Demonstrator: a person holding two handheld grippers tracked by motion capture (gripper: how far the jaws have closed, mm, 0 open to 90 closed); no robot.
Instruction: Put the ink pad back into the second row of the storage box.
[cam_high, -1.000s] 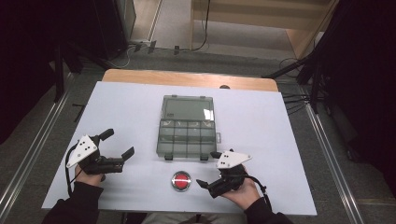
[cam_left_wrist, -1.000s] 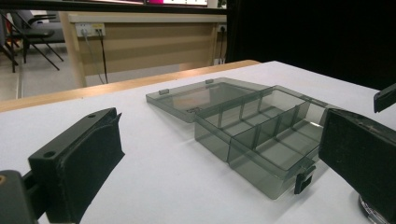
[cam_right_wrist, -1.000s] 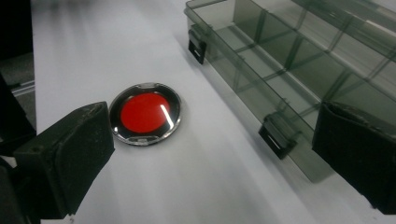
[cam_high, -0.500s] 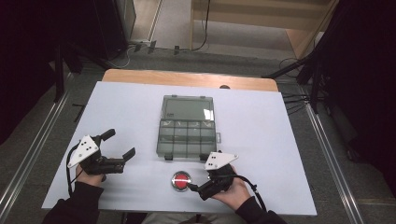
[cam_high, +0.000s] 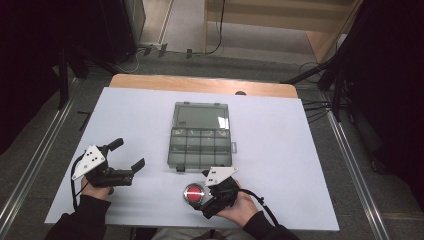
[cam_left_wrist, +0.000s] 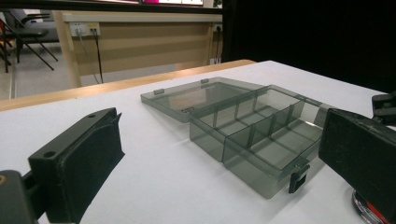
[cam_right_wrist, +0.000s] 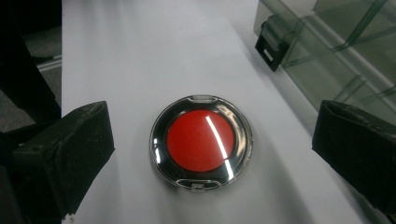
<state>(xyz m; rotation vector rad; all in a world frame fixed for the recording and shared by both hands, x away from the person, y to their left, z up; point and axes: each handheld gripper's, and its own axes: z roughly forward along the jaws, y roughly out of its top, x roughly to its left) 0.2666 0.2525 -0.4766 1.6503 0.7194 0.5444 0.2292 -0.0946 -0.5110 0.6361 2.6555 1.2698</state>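
Your right gripper is spread wide with the one round compact lying flat between its jaws, untouched: red centre, clear glossy rim. It sits on the white table, just in front of the single open smoky compartment box. The right gripper view reveals what seems a small clasp. Your left gripper hangs open, empty.

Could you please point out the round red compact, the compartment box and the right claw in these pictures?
round red compact (cam_right_wrist: 201, 141): right gripper view, its red centre.
compartment box (cam_high: 200, 149): high view, its divided tray.
right claw (cam_high: 202, 202): high view, between its fingertips.
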